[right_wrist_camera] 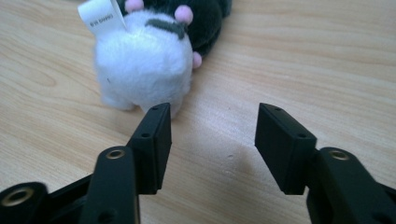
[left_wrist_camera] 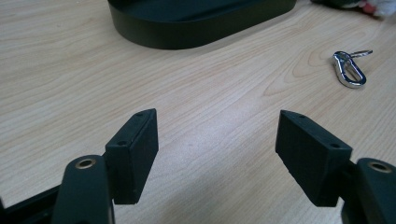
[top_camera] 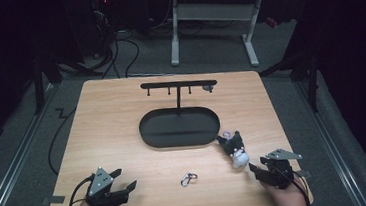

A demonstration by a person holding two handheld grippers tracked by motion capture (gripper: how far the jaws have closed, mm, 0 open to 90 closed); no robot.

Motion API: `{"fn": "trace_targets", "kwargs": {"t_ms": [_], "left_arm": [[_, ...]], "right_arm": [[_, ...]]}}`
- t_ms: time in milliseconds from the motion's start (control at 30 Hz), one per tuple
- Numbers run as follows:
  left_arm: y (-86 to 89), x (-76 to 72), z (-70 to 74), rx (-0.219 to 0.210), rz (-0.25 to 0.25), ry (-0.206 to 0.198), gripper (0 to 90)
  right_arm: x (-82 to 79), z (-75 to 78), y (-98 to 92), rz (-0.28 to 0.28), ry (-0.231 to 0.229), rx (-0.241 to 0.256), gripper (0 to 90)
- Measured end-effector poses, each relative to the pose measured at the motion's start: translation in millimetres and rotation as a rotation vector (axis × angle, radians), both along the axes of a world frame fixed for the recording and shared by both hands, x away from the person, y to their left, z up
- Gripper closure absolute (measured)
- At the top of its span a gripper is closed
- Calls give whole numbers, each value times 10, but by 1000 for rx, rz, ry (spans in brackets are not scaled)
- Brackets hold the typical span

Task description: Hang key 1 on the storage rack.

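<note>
Both grippers rest near the front edge of the wooden surface [top_camera: 122,118], each one held by a hand. The right gripper [top_camera: 258,169] has its jaws spread apart with nothing between them, and it points at a small plush toy [top_camera: 233,148], black and white with pink dots, which lies just in front of it, close to the right end of the black oval tray [top_camera: 149,136]. In the right gripper view the plush toy [right_wrist_camera: 149,60] sits a little to the left of the gap, almost touching the left jaw.

The left gripper [top_camera: 123,179] is also open and empty. A silver carabiner clip [top_camera: 188,179] with a small ring lies between the two grippers, near the front edge.

I think the step now is to take the plush toy, perhaps to hang it on the black rack [top_camera: 178,85] that stands up from the tray. To do it well, the right gripper should shift slightly left, so the soft white body comes to the middle of the gap, then close gently. The toy is soft, so a grip at its edge may slip.
</note>
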State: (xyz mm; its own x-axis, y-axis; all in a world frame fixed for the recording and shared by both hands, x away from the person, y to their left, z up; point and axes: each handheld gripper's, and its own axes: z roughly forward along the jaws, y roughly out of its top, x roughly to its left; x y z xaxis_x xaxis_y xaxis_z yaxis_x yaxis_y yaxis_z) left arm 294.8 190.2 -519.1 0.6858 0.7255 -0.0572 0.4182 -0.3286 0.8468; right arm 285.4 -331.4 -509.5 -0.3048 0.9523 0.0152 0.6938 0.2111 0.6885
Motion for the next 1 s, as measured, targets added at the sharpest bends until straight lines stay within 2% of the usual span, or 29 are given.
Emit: {"fn": "trace_targets", "kwargs": {"t_ms": [33, 67, 200, 233, 300, 400, 433, 500, 567, 600, 833, 867, 900, 933, 1000], "left_arm": [[-2, -1, 3, -3, -5, -1, 305], [-13, -8, 10, -6, -16, -5, 305], [-24, -17, 12, -2, -29, -9, 304], [-18, -19, 17, -6, -34, -6, 304], [-15, -20, 19, -10, -34, -7, 304], [-6, -24, 27, -20, -34, -9, 304], [-5, -25, 29, -19, -36, -7, 305], [-5, -26, 29, -21, -39, -6, 304], [-7, -25, 26, -23, -39, -5, 304], [-9, -26, 24, -23, -40, -6, 305], [-7, -27, 20, -24, -44, -4, 304], [-6, -29, 18, -23, -45, -3, 305], [-6, -29, 18, -23, -45, -3, 305], [-5, -30, 17, -22, -46, -3, 304], [-2, -31, 16, -21, -46, -3, 304]], "right_arm": [[8, 2, 13, 2, 16, -9, 434], [29, 21, 44, 8, 62, -16, 405], [46, 61, 63, 9, 90, -24, 385], [58, 82, 69, 4, 121, -22, 379], [64, 90, 72, 5, 138, -24, 379], [80, 113, 79, 11, 155, -52, 373], [94, 136, 84, 18, 181, -64, 374], [103, 143, 90, 24, 195, -67, 374], [121, 158, 104, 42, 220, -95, 370], [135, 178, 128, 65, 251, -129, 363], [172, 229, 138, 82, 309, -139, 346], [189, 231, 132, 79, 337, -137, 335], [189, 231, 132, 79, 337, -137, 335], [206, 238, 126, 85, 363, -134, 335], [227, 244, 125, 92, 385, -142, 329]]}}
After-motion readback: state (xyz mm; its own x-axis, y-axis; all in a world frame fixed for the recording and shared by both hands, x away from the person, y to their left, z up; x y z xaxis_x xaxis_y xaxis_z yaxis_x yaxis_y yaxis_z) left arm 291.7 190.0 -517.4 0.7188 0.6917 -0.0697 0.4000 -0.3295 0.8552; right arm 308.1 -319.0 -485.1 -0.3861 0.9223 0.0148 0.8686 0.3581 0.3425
